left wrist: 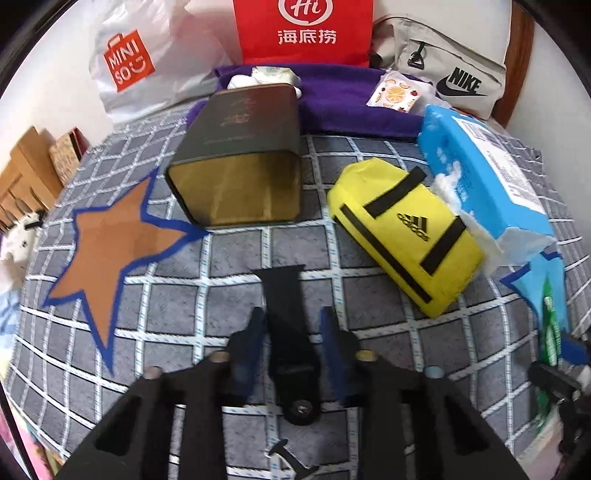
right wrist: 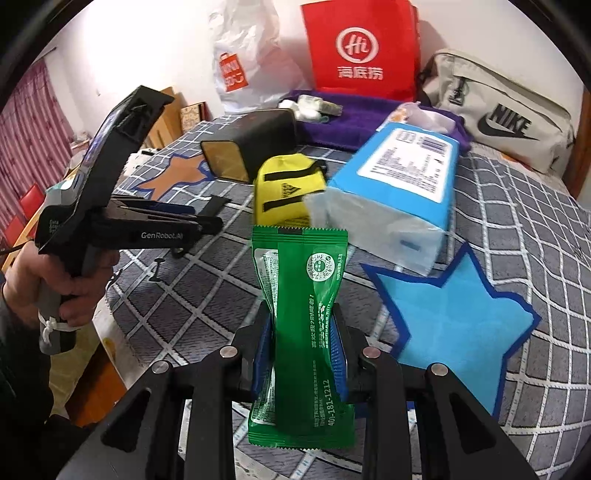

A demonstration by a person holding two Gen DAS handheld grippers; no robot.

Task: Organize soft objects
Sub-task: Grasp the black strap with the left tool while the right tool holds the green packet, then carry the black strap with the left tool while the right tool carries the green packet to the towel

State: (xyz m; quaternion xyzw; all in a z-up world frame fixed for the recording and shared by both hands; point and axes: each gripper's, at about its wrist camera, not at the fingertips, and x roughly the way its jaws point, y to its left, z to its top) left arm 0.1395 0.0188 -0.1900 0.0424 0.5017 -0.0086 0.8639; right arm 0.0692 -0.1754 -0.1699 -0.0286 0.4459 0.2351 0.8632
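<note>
Right claw [right wrist: 303,332]: blue pads pinch a green sachet [right wrist: 301,317] at its waist, the packet standing upright, squeezed narrow where it is gripped, lifted above the grey checked bedspread [right wrist: 517,229].

Left claw [left wrist: 291,332]: fingers closed against the sides of a black strap [left wrist: 282,310], which runs forward between them and lies along the bedspread [left wrist: 221,266]. In the right wrist view the left claw [right wrist: 212,223] is held level in a bare hand [right wrist: 48,288], low over the bed, the strap's end [right wrist: 216,203] poking out past its tips.

On the bed: a yellow pouch [left wrist: 402,236] with black stripes and logo, touching a blue tissue pack [left wrist: 484,177] whose torn end spills white tissue. A dark tin box [left wrist: 240,162] lies on its side, gold open mouth toward the camera. An orange star patch [left wrist: 110,240] sits left of the tin; a blue star patch [right wrist: 454,325] sits right of the sachet.

Further back: a purple towel [left wrist: 340,103] carrying a small fruit-print packet [left wrist: 395,94] and white bundles [left wrist: 269,75]. Against the wall, a white shopping bag [left wrist: 147,62], a red paper bag [left wrist: 304,31] and a grey sports bag [left wrist: 443,66].
</note>
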